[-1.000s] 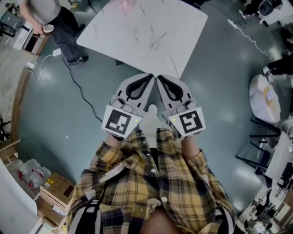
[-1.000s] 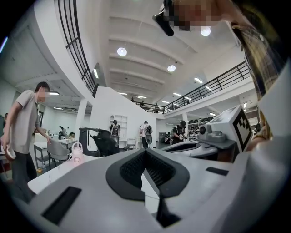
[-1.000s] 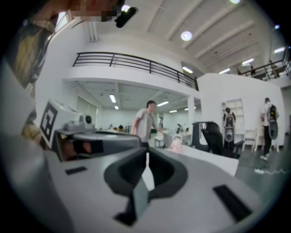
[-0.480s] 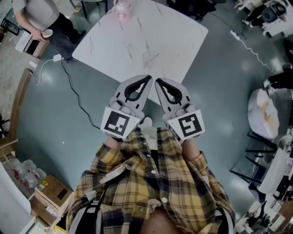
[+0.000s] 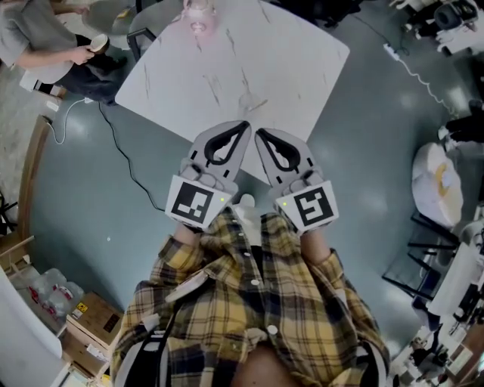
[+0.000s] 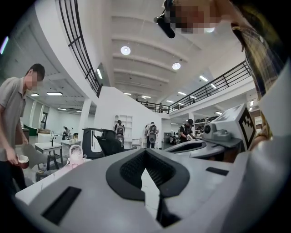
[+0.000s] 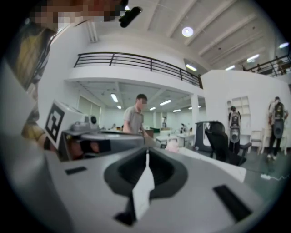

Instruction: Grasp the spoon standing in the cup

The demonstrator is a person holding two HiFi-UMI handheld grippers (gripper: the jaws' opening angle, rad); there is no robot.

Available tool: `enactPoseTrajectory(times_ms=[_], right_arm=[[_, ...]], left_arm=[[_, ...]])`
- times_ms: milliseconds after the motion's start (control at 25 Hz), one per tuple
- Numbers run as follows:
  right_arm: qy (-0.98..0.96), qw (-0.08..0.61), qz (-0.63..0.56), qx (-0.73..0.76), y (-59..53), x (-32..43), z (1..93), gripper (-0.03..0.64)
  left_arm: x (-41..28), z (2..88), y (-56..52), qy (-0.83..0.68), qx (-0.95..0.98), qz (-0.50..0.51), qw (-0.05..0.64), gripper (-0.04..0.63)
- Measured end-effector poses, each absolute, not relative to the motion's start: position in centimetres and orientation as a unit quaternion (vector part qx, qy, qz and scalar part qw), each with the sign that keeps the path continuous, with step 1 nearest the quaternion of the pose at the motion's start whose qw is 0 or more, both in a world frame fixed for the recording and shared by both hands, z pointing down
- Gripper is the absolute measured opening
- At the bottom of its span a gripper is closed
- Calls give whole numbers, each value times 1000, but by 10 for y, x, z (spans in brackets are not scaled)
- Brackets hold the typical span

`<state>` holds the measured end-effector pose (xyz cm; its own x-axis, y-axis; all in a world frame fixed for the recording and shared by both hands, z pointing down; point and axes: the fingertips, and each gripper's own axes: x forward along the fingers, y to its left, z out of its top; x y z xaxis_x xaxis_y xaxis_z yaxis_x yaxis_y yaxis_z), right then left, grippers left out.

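Observation:
A small clear cup [image 5: 248, 101] with a thin spoon handle slanting out of it stands on the white marble table [image 5: 295, 53]; it is faint and small in the head view. My left gripper [image 5: 244, 125] and right gripper [image 5: 259, 134] are held side by side against my chest, tips just over the table's near edge, well short of the cup. Both are shut with nothing between their fingers. In the left gripper view the left gripper [image 6: 145, 153] has its tips together, and in the right gripper view the right gripper [image 7: 148, 152] does too. The cup is hidden in both gripper views.
A pink bottle [image 5: 198, 13] stands at the table's far edge and shows as the pink bottle [image 6: 75, 156] in the left gripper view. A person [image 5: 45, 41] holding a cup is at the upper left, with a cable [image 5: 121, 155] on the floor. Cardboard boxes [image 5: 91, 321] lie lower left, equipment at right.
The table has slid closer and lower in the head view as I approach it. The person at upper left has shifted upward in frame. Both grippers stay shut in the same pose.

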<state>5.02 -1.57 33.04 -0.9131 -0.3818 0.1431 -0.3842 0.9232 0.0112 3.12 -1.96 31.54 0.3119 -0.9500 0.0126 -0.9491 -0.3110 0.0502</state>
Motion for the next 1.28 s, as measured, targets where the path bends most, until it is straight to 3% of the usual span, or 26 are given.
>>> enactPoseTrajectory(times_ms=[600,1280], right_arm=[[-940,94,36,327,-124,-39,327,35],[-872,108,56,474,-166,-9,333,35]], left_arm=[[-67,307,-138,-471,881,1,39,15],[-39,321,-180,-326,943,12,59,15]])
